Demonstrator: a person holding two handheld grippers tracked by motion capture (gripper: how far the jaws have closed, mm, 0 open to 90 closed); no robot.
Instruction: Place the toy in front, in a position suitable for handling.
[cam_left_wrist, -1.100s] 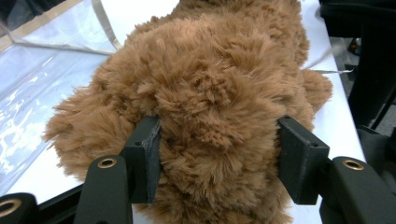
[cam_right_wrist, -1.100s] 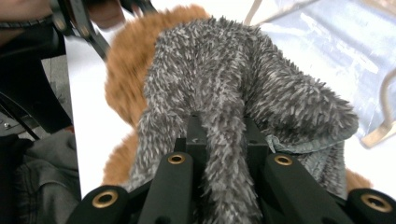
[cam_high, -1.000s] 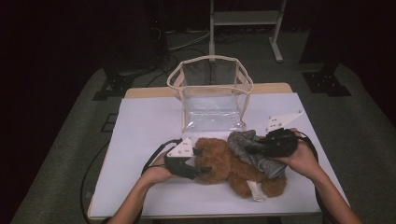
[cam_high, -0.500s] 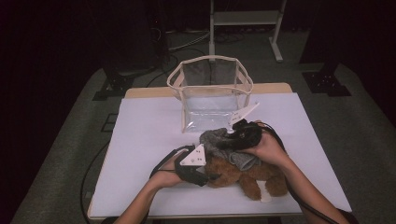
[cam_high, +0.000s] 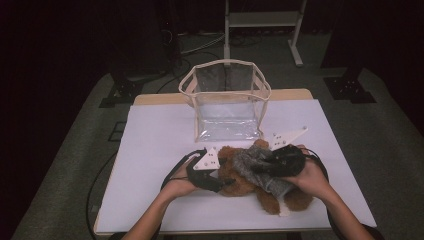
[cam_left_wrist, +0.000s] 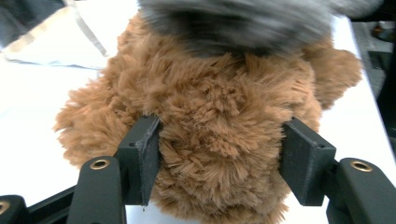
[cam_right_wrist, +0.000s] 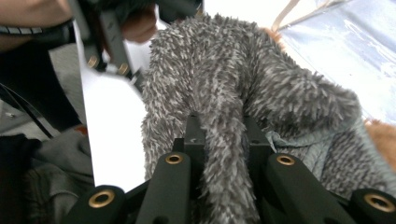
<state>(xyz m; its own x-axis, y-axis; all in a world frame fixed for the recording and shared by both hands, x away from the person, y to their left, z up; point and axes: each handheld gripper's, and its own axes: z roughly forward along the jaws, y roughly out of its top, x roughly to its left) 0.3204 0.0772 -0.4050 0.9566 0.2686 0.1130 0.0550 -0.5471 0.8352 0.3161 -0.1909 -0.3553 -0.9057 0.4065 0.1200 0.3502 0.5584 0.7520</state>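
The right tongs, pinched shut on the grey fuzzy garment, have carried it leftward over the brown teddy bear lying mid-counter. The left tongs have just been widening around the bear's body, so dressing seems underway.

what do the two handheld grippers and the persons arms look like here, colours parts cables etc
Both grippers are black. The left gripper and right gripper each carry a pale three-cornered plate on top and trail a black cable. Up close, each has two blocky black jaws on arms with brass-coloured rivets. The forearms are bare, with no sleeves showing; a dark band sits at the left wrist in the right gripper view.
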